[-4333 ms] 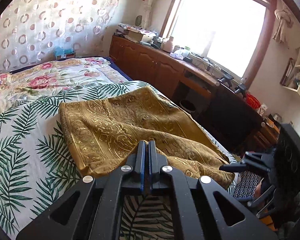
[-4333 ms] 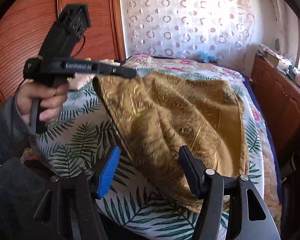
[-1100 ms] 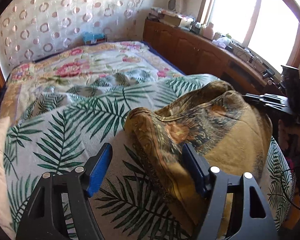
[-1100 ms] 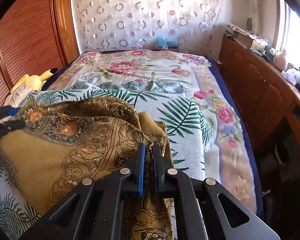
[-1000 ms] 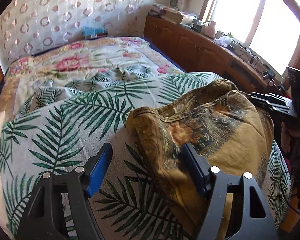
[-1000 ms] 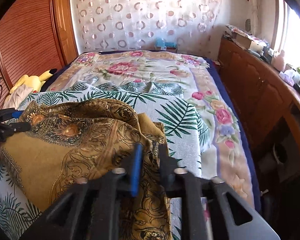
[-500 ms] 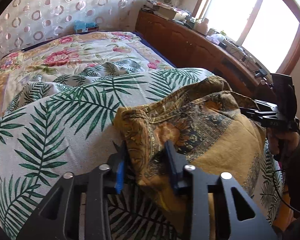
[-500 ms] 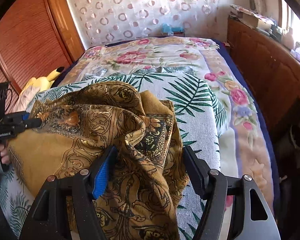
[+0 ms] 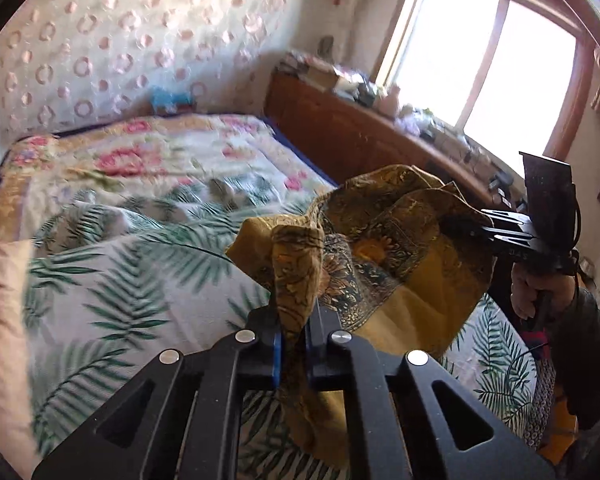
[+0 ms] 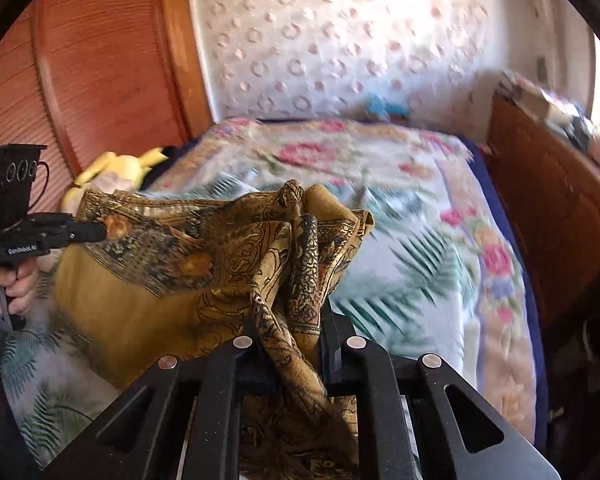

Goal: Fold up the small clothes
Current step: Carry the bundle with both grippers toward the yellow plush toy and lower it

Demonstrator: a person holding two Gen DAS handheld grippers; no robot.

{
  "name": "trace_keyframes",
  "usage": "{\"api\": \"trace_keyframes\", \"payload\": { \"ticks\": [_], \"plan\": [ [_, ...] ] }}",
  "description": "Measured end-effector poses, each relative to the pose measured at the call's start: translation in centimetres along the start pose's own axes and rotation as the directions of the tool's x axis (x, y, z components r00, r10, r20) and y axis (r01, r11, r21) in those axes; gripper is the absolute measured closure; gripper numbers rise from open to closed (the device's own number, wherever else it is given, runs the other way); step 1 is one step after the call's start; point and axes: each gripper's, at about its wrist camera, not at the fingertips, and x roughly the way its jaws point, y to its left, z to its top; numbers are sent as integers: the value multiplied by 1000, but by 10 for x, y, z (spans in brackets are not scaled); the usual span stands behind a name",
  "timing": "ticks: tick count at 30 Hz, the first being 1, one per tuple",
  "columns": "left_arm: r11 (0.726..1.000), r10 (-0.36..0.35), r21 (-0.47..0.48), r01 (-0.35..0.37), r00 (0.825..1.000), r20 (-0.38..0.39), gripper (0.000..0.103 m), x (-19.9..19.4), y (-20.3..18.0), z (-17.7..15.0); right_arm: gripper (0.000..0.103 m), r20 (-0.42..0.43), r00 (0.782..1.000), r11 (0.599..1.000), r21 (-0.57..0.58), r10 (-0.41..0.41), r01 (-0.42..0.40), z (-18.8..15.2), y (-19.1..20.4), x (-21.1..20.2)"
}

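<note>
A mustard-gold patterned cloth (image 9: 412, 264) hangs stretched between my two grippers above the bed. My left gripper (image 9: 294, 320) is shut on a bunched corner of it. My right gripper (image 10: 296, 328) is shut on another bunched corner; the cloth (image 10: 160, 280) sags from there toward the left gripper (image 10: 88, 234), seen at the left edge. In the left wrist view the right gripper (image 9: 480, 228) holds the far edge at the right. The views are motion-blurred.
The bed (image 9: 120, 280) has a palm-leaf sheet and a floral quilt (image 10: 340, 152). A wooden cabinet (image 9: 360, 136) with clutter runs under the window on the right. A yellow plush toy (image 10: 116, 168) lies by the wooden headboard. A pale pillow (image 9: 0, 320) lies left.
Both grippers have closed on the cloth and lifted it off the bed. Half a second ago the right jaws were wide open and the left ones were narrowing around the folded edge.
</note>
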Motion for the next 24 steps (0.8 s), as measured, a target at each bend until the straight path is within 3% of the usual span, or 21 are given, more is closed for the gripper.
{"api": "trace_keyframes", "payload": {
  "ticks": [4, 7, 9, 14, 18, 24],
  "plan": [
    [997, 67, -55, -63, 995, 79, 96, -44, 29, -3, 89, 41, 998, 993, -110, 45, -41, 30, 35, 8],
    [987, 141, -99, -128, 981, 133, 96, -80, 55, -8, 90, 63, 994, 977, -198, 94, -80, 56, 69, 19],
    [976, 196, -125, -176, 966, 167, 96, -104, 69, -12, 90, 72, 989, 962, -252, 130, -108, 74, 92, 32],
    [928, 347, -222, -298, 909, 229, 96, -160, 110, -36, 90, 56, 974, 899, -399, 218, -179, 123, 153, 78],
    [878, 441, -300, -373, 873, 208, 96, -177, 140, -65, 90, 8, 964, 832, -507, 265, -224, 159, 207, 128],
    [825, 492, -404, -394, 853, 172, 97, -185, 166, -107, 90, -28, 955, 728, -641, 295, -243, 190, 276, 194]
  ]
}}
